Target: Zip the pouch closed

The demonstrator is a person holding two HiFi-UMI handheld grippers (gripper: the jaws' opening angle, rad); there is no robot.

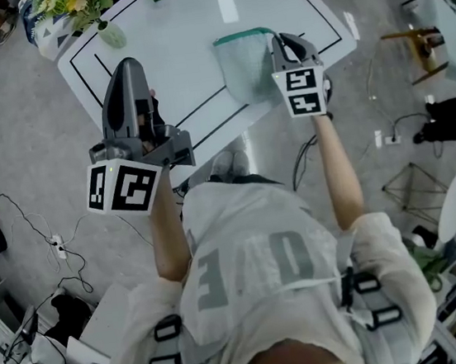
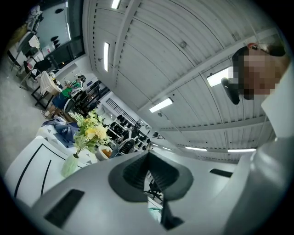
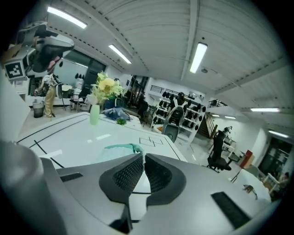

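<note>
Nearest, the left hand-held gripper (image 1: 128,65) hangs pressed together and empty at the bench's (image 1: 190,24) near edge, probably in reserve. Further out, the right hand-held gripper (image 1: 282,39), also pressed together on nothing, hovers just beside the flat-lying teal-rimmed pouch (image 1: 245,68), likely lining up for its zip.

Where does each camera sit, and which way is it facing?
Head view: on the person's head, steeply down at table and pouch; forearms, left gripper, right gripper show.
Left gripper view: on left gripper, tilted up at ceiling; its shut jaws show.
Right gripper view: on right gripper, across table toward pouch; shut jaws show.
All share the flower vase.
</note>
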